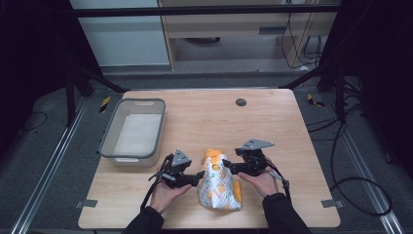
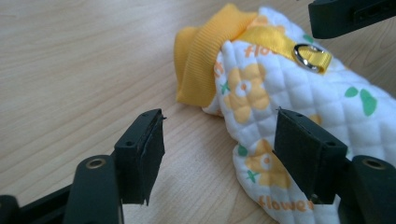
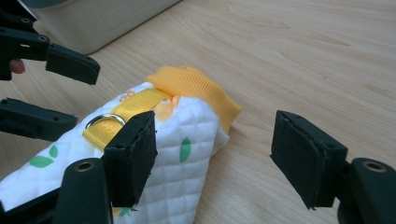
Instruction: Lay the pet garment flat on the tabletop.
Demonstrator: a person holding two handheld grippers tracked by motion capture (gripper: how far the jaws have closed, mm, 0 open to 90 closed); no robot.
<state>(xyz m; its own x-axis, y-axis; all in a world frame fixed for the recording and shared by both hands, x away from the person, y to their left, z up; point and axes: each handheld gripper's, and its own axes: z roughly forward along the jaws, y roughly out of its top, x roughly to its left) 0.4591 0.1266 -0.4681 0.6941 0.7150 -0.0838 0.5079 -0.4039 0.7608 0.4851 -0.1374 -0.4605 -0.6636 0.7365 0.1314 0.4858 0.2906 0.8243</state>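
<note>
I've got both hands low at the near edge of the table (image 1: 272, 117), and between them lies the little quilted garment (image 1: 217, 187), white with yellow flowers and green leaves, its yellow ribbed collar (image 1: 213, 154) pointing away from me. My left gripper (image 1: 197, 176) sits just beside the garment's left side, jaws wide apart and gripping nothing. In the left gripper view one jaw stands over bare wood and the other is in front of the quilted fabric (image 2: 299, 107); I can't tell whether that one touches it. My right gripper (image 1: 228, 166) comes in from the other side, near the collar end, also spread wide and empty. In the right gripper view its left jaw is right in front of the cloth (image 3: 182, 154), close to the yellow strap (image 3: 126, 112) and its small metal ring (image 3: 103, 119), while its other jaw hangs over open table, well apart from the fabric. Across the garment I can see the left gripper's jaws (image 3: 56, 88) facing mine. Further out, to the left, a grey bin (image 1: 109, 136) sits on the table, and beyond that there's a small dark disc (image 1: 240, 102) near the far edge.
</note>
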